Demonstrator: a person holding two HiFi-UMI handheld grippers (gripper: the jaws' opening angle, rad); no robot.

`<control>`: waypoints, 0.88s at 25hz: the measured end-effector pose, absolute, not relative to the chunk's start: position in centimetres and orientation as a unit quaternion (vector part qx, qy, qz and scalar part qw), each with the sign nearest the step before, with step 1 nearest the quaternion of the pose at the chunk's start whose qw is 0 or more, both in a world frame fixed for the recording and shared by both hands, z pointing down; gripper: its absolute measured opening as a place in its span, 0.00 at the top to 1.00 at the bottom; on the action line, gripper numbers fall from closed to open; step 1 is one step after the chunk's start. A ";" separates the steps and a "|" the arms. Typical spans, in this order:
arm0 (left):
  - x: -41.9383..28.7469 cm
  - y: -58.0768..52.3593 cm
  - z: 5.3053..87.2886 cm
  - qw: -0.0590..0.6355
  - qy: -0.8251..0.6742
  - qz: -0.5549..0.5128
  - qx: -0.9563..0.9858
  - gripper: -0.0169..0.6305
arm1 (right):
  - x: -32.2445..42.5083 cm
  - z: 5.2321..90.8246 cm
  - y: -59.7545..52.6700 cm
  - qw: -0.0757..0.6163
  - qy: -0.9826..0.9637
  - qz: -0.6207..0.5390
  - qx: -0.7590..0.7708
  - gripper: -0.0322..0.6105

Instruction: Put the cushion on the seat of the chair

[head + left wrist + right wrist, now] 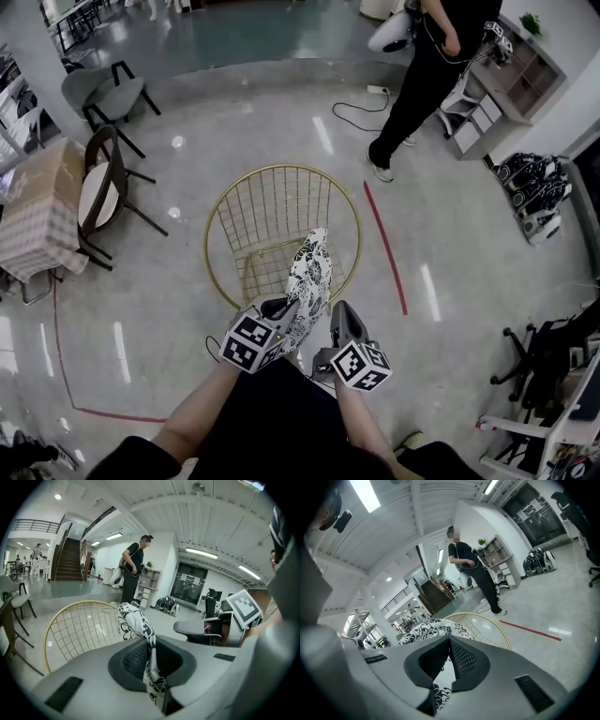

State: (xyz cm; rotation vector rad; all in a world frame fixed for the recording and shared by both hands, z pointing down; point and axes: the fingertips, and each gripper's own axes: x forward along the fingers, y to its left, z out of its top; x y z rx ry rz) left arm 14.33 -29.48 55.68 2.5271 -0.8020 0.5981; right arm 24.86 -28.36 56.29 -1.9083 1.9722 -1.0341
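1. The left gripper (151,658) is pinching a thin edge of the cushion (310,272) — its jaws are closing almost fully on the black-and-white fabric.
2. The right gripper (449,660) is gripping the same cushion, its jaws standing narrow with the patterned fabric between them.
3. The cushion is hanging upright at the centre of the head view, over the near side of the gold wire chair (223,214); whether it is touching the seat, I cannot tell.
4. Both grippers are sitting side by side at the lower centre.
5. A person in black (427,66) is standing at the upper right — well apart from the chair.
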 end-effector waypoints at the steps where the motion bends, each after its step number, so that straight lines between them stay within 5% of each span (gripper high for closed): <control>1: 14.5 -29.7 55.5 0.206 -0.288 0.216 0.910 0.93 | 25.0 56.4 -28.4 0.105 0.667 -0.352 -0.648 0.96; 22: 17.9 -36.4 55.7 0.186 -0.210 0.230 0.932 0.93 | 25.9 56.1 -30.3 0.101 0.615 -0.359 -0.695 0.96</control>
